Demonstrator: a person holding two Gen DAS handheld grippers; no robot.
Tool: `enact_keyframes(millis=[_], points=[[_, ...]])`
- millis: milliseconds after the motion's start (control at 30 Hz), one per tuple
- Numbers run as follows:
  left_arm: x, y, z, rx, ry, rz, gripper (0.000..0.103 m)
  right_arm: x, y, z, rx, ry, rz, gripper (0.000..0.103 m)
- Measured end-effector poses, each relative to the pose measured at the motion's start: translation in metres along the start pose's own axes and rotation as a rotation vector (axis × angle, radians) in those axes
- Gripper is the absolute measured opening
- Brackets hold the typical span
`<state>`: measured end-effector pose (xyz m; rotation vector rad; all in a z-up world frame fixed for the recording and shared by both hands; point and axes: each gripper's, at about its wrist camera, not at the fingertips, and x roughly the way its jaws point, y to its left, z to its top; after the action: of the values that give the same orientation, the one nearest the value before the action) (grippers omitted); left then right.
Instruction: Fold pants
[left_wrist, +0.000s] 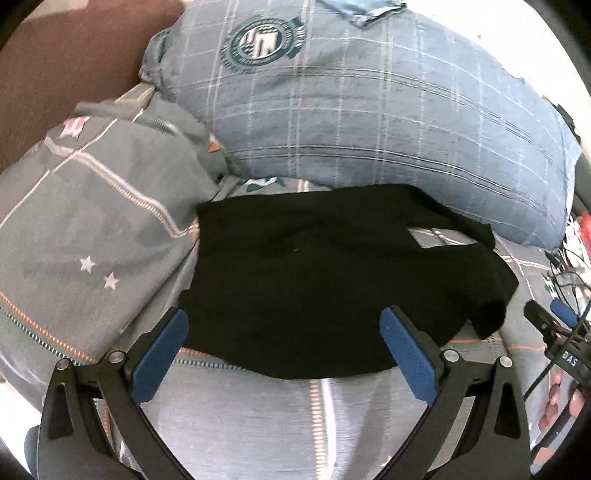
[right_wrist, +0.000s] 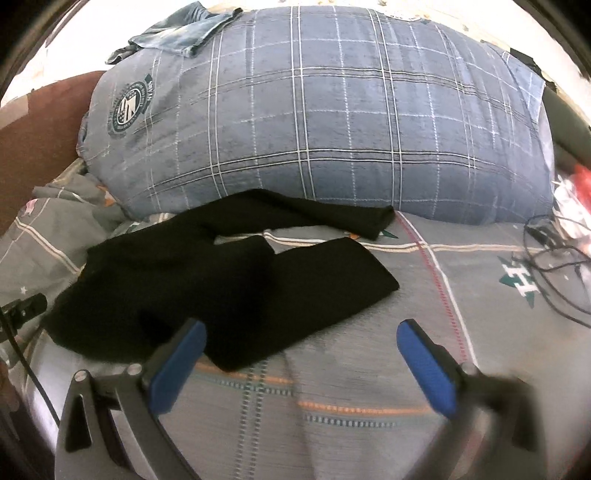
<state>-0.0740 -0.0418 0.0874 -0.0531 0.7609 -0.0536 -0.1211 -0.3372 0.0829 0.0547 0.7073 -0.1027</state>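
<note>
Black pants (right_wrist: 207, 273) lie ahead-left of right hand-held gripper (right_wrist: 301, 332), legs running right; left hand-held gripper (left_wrist: 284, 321) sits nearer, over waist end. Both wide open, holding nothing.

Both wrist views share pants (left_wrist: 332, 280).

Black pants (right_wrist: 207, 280) lying loosely rumpled on the grey bed cover just before the plaid pillow, two legs spread apart toward the right with a strip of cover showing between them, the nearer leg seemingly doubled over itself, fabric too dark to read.
</note>
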Motion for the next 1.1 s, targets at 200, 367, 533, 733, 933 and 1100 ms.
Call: enact_keyframes(millis=[200, 367, 533, 733, 933, 1100], points=[[0.004, -0.01, -0.002, 0.018, 0.025, -0.02, 0.103, 0.0, 0.007, 0.002, -0.009, 0.0, 0.008, 0.103], [0.005, -0.012, -0.005, 0.005, 0.026, -0.035, 0.103, 0.001, 0.006, 0.003, 0.001, 0.0, 0.013, 0.103], [0.007, -0.013, -0.007, 0.006, 0.037, -0.032, 0.103, 0.004, 0.005, 0.001, 0.004, 0.012, 0.015, 0.103], [0.013, -0.001, -0.014, -0.025, 0.063, -0.025, 0.103, 0.013, 0.001, 0.0, 0.009, 0.026, 0.02, 0.103], [0.021, 0.036, -0.035, -0.139, 0.108, -0.037, 0.103, 0.033, -0.022, 0.001, 0.053, 0.057, 0.026, 0.103], [0.033, 0.052, -0.046, -0.228, 0.149, -0.034, 0.103, 0.049, -0.047, 0.005, 0.12, 0.075, 0.029, 0.103]])
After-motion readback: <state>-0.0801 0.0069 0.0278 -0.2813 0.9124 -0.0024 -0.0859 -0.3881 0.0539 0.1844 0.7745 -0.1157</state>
